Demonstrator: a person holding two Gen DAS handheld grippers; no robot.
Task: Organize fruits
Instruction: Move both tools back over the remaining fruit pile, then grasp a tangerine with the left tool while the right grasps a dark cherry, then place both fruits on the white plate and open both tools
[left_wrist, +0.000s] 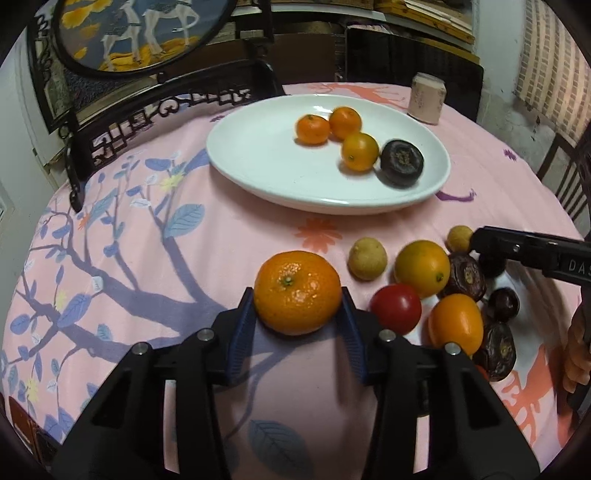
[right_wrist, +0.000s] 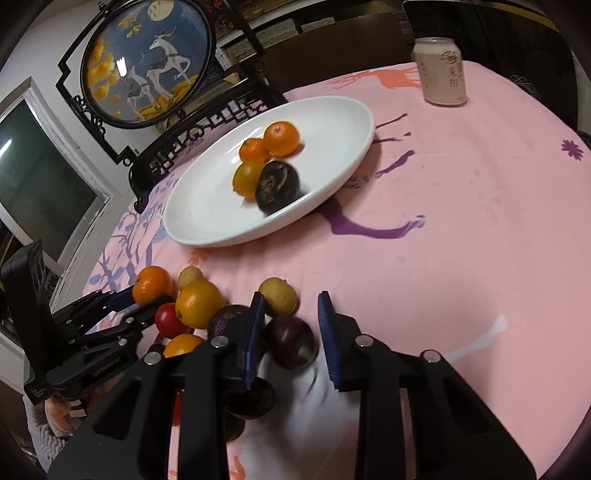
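The left hand-held gripper (left_wrist: 296, 297) is closed on the large pebbly-skinned orange mandarin (left_wrist: 297, 291), its ribbed blue pads pressed to the fruit's two flanks while it sits on the pink cloth-covered tabletop (left_wrist: 221, 240), near the white oval glazed plate (left_wrist: 258, 155) and apart from it. The mandarin looks light, with a loose, slightly yielding rind; taking it across its widest girth, stem upward, seems right, and a gentle squeeze should do, since hard pressure would likely bruise it. The right hand-held gripper (right_wrist: 290, 306) is clamped about the smooth dark purple round fruit (right_wrist: 291, 345) at the edge of the pile on the tabletop; that skin looks glossy and firm, so I judge it more prone to slip or roll out unless it is held at its middle. Beside it lie a shiny red tomato (left_wrist: 396, 308), probably soft and easily split, a waxy yellow-orange citrus (left_wrist: 422, 267) and a matte tan little round fruit (left_wrist: 367, 258). The plate already holds three small oranges and a wrinkled dark fruit (left_wrist: 402, 158); its slick, shallow curve may let round fruit roll. The soft cloth should cushion and steady what remains on it.
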